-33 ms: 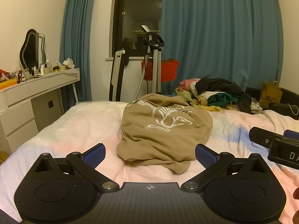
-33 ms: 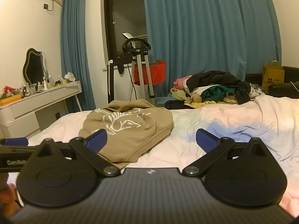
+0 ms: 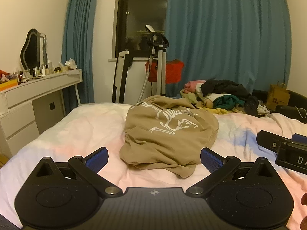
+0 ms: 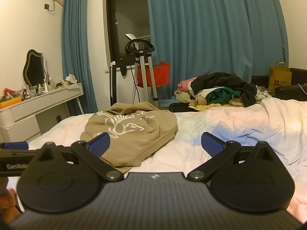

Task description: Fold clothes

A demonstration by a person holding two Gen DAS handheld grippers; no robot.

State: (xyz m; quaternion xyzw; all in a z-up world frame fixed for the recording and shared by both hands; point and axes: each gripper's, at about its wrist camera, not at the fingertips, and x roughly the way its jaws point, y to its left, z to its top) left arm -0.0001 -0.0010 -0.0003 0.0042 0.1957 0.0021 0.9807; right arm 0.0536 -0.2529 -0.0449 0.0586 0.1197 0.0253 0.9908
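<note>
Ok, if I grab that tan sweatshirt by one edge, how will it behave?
The tan sweatshirt lies crumpled in soft folds, so it will probably droop and unfurl rather than hold shape. It looks thick, likely fairly heavy for cloth. It may drag across the bedsheet.

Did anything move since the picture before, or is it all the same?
Nothing has visibly changed. The tan shirt still lies crumpled on the bed, untouched. The left gripper and the right gripper both stay open, holding nothing, just short of the shirt. The pile of clothes at the far side is as it was.
</note>
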